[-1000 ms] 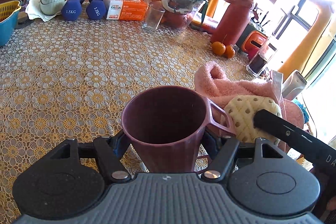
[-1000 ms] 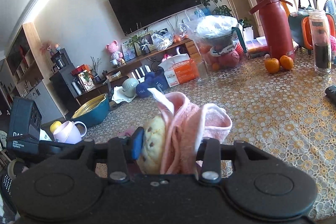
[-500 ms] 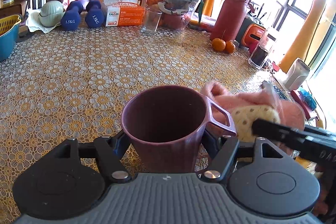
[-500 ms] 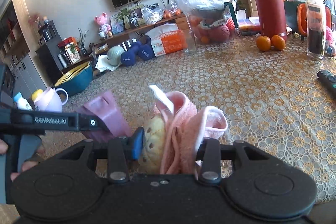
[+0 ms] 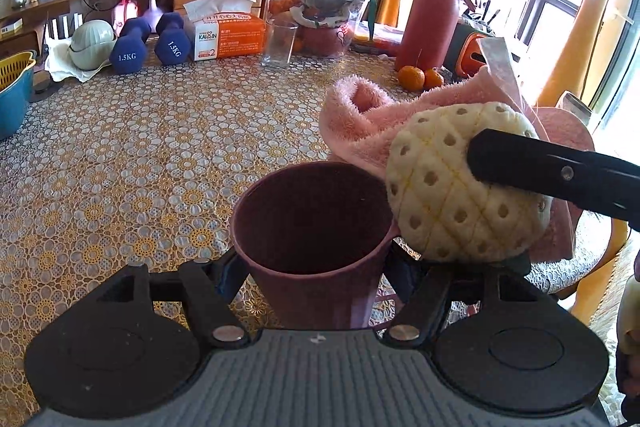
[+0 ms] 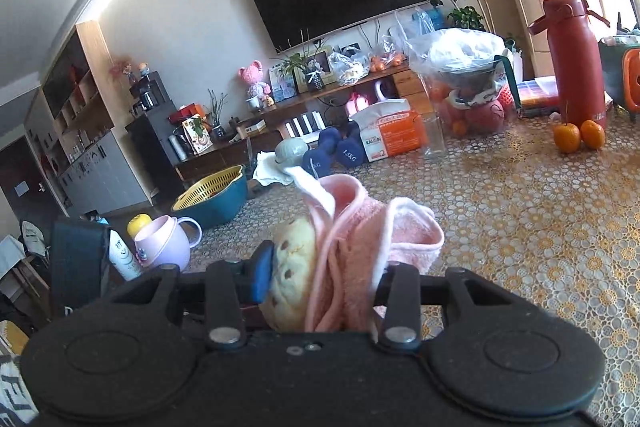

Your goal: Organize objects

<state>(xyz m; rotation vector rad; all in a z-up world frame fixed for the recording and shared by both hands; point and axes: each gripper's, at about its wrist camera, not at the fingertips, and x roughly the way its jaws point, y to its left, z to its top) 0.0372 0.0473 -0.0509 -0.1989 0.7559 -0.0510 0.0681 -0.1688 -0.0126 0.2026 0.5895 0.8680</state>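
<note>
Above the patterned desk (image 5: 120, 155), the left gripper (image 5: 316, 263) clamps a maroon cup (image 5: 312, 227) while the right gripper (image 6: 320, 275) pinches a pink towel (image 6: 360, 227) with a yellow sponge (image 6: 292, 267).

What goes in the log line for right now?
left hand-held gripper: shut on maroon cup | right hand-held gripper: shut on pink towel and pineapple-pattern sponge | sponge beside cup rim
</note>
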